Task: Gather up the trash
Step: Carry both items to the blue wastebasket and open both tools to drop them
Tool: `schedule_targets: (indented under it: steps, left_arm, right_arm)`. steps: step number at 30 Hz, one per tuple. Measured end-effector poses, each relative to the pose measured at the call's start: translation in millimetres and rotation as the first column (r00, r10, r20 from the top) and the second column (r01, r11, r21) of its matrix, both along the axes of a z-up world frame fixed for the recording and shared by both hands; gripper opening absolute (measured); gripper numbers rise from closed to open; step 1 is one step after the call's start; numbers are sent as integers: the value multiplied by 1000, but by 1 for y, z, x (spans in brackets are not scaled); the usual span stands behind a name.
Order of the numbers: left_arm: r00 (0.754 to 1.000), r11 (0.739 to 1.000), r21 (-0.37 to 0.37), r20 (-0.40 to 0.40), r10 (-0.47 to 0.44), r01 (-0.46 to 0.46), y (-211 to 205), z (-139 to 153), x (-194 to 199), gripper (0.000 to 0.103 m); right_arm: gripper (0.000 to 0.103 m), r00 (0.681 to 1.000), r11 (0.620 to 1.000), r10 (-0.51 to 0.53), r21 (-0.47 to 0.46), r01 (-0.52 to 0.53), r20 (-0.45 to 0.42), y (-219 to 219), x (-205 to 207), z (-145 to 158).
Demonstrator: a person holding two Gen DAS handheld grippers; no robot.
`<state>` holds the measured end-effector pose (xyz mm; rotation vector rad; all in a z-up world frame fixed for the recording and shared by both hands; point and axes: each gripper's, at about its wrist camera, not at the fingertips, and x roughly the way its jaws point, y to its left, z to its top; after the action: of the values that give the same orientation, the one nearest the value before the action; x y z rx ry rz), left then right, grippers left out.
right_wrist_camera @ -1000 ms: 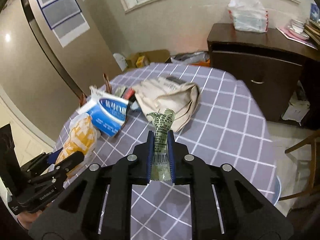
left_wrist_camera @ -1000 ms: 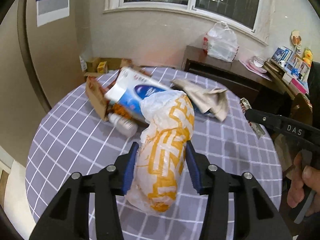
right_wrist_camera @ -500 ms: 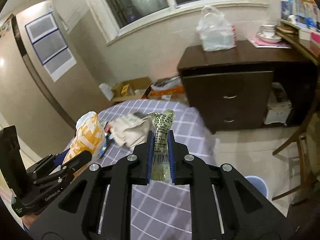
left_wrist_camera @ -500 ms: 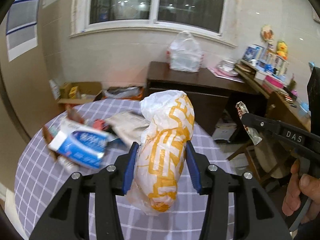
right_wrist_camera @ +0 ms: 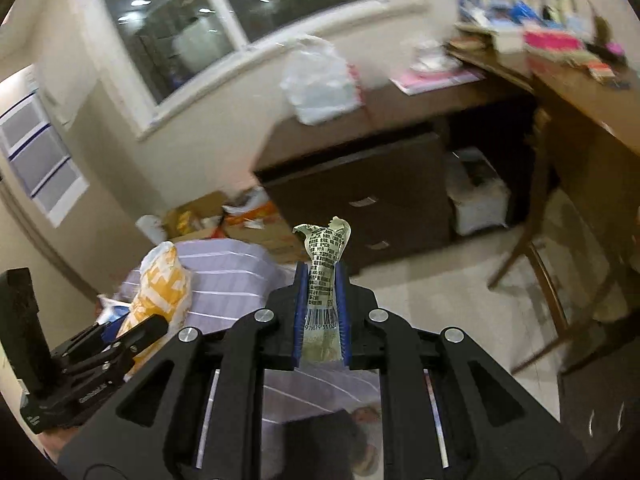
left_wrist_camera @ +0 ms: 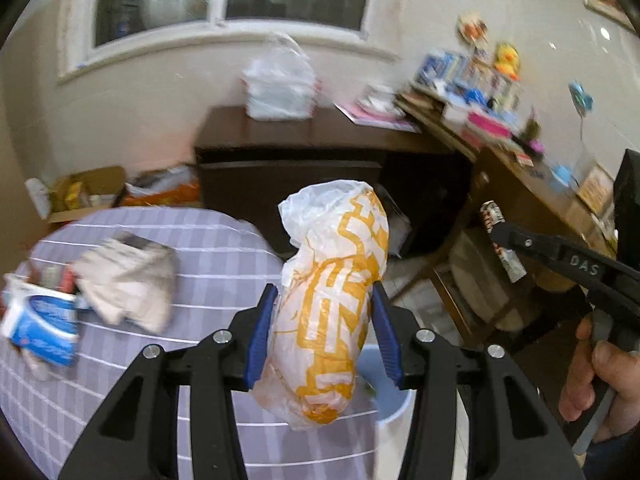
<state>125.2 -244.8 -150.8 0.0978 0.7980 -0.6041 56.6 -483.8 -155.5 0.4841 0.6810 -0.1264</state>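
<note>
My left gripper (left_wrist_camera: 323,296) is shut on a white and orange plastic bag (left_wrist_camera: 336,248), held upright past the edge of the table (left_wrist_camera: 224,248). A light blue bin (left_wrist_camera: 394,404) shows just below the bag. My right gripper (right_wrist_camera: 322,280) is shut on a thin crumpled wrapper (right_wrist_camera: 324,256) with a barcode. In the left wrist view that gripper (left_wrist_camera: 500,236) and its wrapper (left_wrist_camera: 491,216) appear at the right, with a hand (left_wrist_camera: 600,384) on the handle. The right wrist view shows the left gripper (right_wrist_camera: 136,332) and the bag (right_wrist_camera: 160,280) low on the left.
On the lilac checked cloth lie a crumpled paper bag (left_wrist_camera: 128,276) and a blue and white carton (left_wrist_camera: 44,328). A dark cabinet (left_wrist_camera: 304,168) bears a white plastic bag (left_wrist_camera: 280,88). A cluttered desk (left_wrist_camera: 500,128) and a wooden chair (right_wrist_camera: 552,280) stand right. Boxes (left_wrist_camera: 92,192) sit on the floor.
Both grippers have swung right, off the middle of the table to its edge, each keeping its load. The table's trash has slid to the left of view and the blue bin has appeared.
</note>
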Motion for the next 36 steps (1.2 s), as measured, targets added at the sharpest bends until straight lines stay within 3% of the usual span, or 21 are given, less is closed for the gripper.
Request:
schedule_targets:
  steps: [6,13,21,22,23,24,26,29,34,36]
  left_arm:
    - [991,991,79,-92,-98,105,-66,-48,0,46]
    - [969,975,144,-204,-140,171,-121,-103,3,46]
    - [936,947,208,-306,-176,246,-163,-156,9,50]
    - [924,940,206,-330,-195,272,-167,-162,9,52]
    - [921,936,216,-337,-195,277,-169,-165,10,60]
    - [924,934,233,-336,-184,271,-169,-166,12,80]
    - [936,940,239,-313,-163,243,-165,-163,13,92]
    - [938,944,230,-307,-162,238,-162,-156,14,92]
    - [946,954,202,-280,-162,223,-155,-137,12,92]
    - [953,958,195,-260,-157,211,-151,-130,10,92]
  right_arm:
    - [14,987,993,-81,70,91,-141,-44,-7,-67]
    - [14,959,978,-112,140,152,-261,-69,-9,-132]
    - [17,943,962,-112,204,182,-312,-89,-7,-169]
    - [27,941,956,-115,222,192,-319,-93,-8,-175]
    - [38,938,954,-122,222,200,-325,-94,-9,-177]
    - [66,935,953,-135,214,213,-329,-96,-10,-179]
    - [70,930,947,-161,213,239,-329,-100,-14,-181]
    - [75,928,942,-174,220,255,-330,-102,-21,-181]
    - [96,925,940,-207,197,278,-318,-103,-30,-168]
    - [97,922,942,-220,176,285,-319,-100,-31,-161]
